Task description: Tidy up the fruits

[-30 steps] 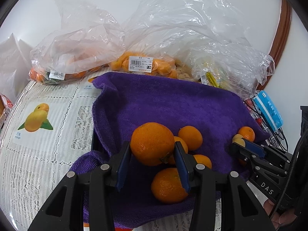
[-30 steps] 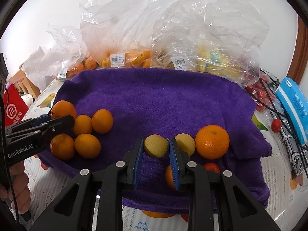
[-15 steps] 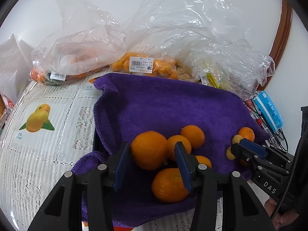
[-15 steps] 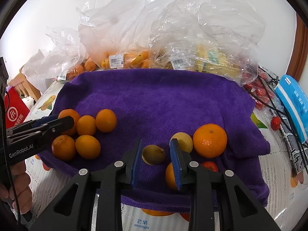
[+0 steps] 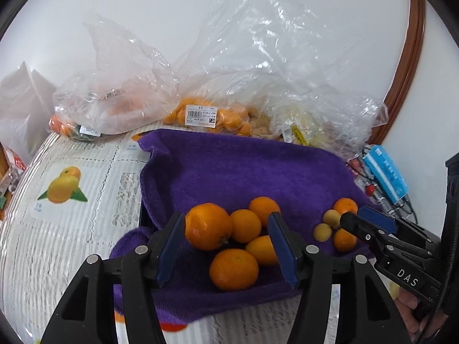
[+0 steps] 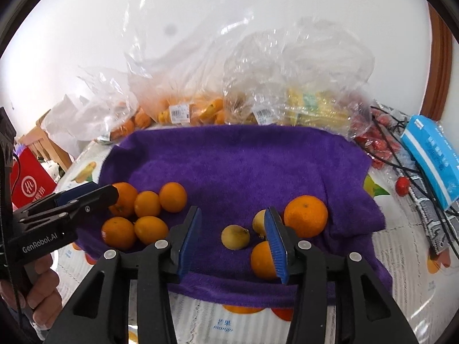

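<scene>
Both fruits got let go since the earlier frame: the big orange (image 5: 208,226) that sat pinched in the left gripper (image 5: 226,246) now rests on the purple towel (image 5: 243,172), and the small yellow fruit (image 6: 235,237) has dropped out of the right gripper (image 6: 232,243) onto the cloth. The jaws on each have just been opening; they stand partly apart with nothing clamped, though the fruit still shows between the blue pads.

Lower middle of the left wrist view, that orange sits touching four others in one cluster (my guess is like goes with like). Low in the right wrist view, the yellow one lies just beside a second yellow fruit (image 6: 259,223), with another large orange (image 6: 305,215) at right. So it looks like sorting by kind, oranges one side, yellows the other.

Further back, along the top edge of the towel, clear plastic bags (image 6: 218,86) lean against the wall, holding more orange fruit and something yellow I can't identify. A blue box (image 6: 430,157) lies at far right.
</scene>
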`<action>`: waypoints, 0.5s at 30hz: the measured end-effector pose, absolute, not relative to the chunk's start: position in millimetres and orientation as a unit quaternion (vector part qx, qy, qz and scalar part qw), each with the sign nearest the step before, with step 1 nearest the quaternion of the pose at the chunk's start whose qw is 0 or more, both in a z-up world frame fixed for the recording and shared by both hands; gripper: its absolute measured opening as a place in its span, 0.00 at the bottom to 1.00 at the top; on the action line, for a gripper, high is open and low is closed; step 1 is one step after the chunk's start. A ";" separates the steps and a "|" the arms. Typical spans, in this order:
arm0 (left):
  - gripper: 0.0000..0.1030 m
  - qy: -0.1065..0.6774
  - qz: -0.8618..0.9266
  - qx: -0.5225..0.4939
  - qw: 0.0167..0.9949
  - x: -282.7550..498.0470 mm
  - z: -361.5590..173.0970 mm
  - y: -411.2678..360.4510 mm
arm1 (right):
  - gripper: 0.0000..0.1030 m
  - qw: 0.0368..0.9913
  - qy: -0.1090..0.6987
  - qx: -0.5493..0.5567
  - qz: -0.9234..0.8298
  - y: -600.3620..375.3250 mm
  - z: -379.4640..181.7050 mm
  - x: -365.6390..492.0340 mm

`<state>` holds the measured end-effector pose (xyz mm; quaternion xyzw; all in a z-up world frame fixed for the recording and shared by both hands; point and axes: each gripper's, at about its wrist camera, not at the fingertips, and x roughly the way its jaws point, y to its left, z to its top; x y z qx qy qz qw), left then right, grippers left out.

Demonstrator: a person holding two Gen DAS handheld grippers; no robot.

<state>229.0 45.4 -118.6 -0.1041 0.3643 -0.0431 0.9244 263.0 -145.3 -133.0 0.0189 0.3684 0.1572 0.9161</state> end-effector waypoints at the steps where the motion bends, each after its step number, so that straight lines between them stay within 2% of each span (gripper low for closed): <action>1: 0.58 0.365 -0.046 -0.109 0.924 225.5 -117.2 46.0 | 0.45 0.917 0.368 0.021 0.155 -147.1 -128.4 258.3; 5: 0.61 0.366 -0.046 -0.114 0.922 204.4 -109.2 44.7 | 0.47 0.922 0.360 0.012 0.144 -154.0 -111.8 233.6; 13: 0.71 0.365 -0.032 -0.100 0.925 154.3 -89.0 37.3 | 0.61 0.931 0.344 0.008 0.120 -172.1 -80.2 174.7; 15: 0.72 0.361 -0.026 -0.090 0.928 139.4 -82.0 33.3 | 0.61 0.933 0.342 0.012 0.112 -176.7 -75.4 160.1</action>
